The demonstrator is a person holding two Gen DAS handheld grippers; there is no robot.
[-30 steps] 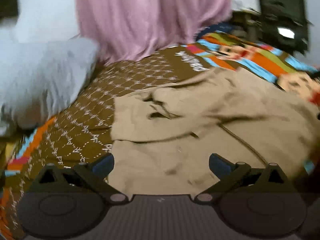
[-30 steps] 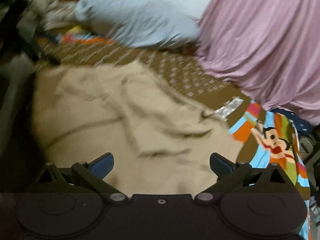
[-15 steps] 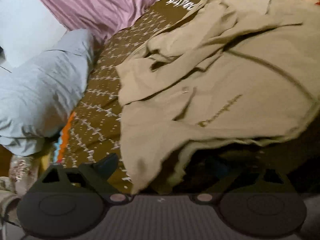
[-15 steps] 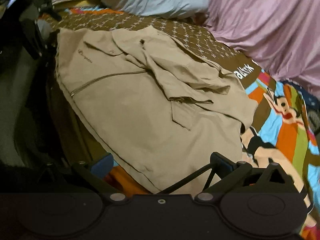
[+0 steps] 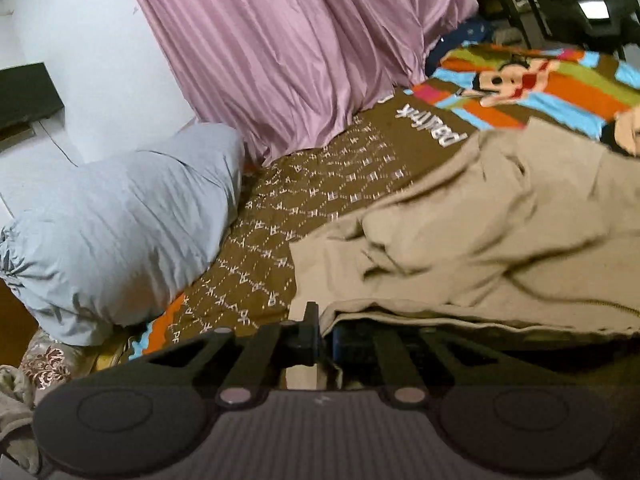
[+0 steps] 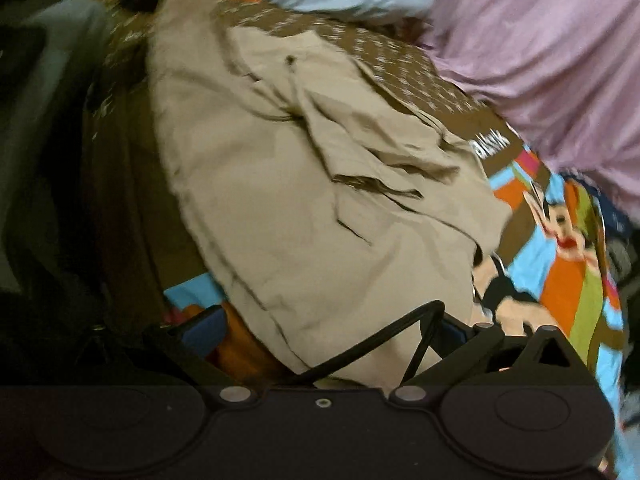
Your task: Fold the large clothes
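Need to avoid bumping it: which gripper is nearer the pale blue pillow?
Left. The left gripper, shut on the tan jacket, sits beside the pillow; the right gripper faces it across the jacket.

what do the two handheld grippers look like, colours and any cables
Both are black, with angular linkage arms on silver pivot pins above a wide body with two round discs. The left gripper has a ribbed grey centre panel. The right gripper shows blue finger pads and a looping black cable.

A brown patterned bedspread [image 5: 320,200] with a bright cartoon print covers the bed. At its far edge hangs a pink curtain [image 5: 304,48]. A pale blue pillow [image 5: 120,232] lies on the bedspread, left of the curtain.
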